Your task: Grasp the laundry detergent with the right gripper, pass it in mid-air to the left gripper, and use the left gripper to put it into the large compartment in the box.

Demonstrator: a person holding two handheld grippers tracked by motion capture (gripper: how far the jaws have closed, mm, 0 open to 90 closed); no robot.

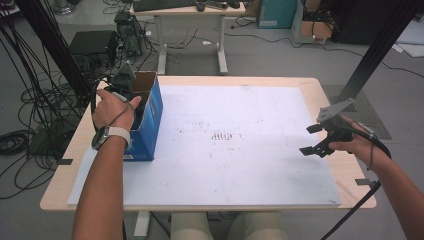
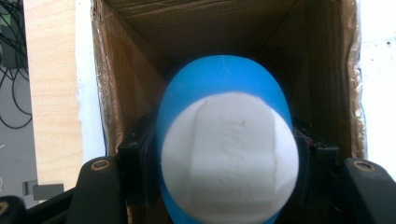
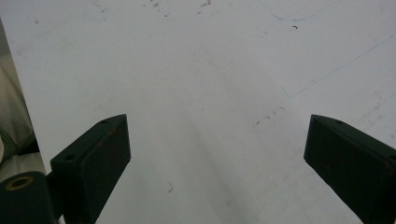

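- The left gripper (image 1: 125, 85) hung over the open cardboard box (image 1: 150, 117) at the table's (image 1: 325, 95) left edge, clamped on a blue-and-white rounded object (image 2: 224, 154).
- That object pointed its long axis straight into the box's mouth, the cavity lying dead ahead.
- The right gripper (image 1: 316, 140) idled, jaws spread and empty, near the right edge, over the white sheet (image 1: 240, 150).

Grey floor (image 1: 280, 55), tangled cables (image 1: 30, 115)
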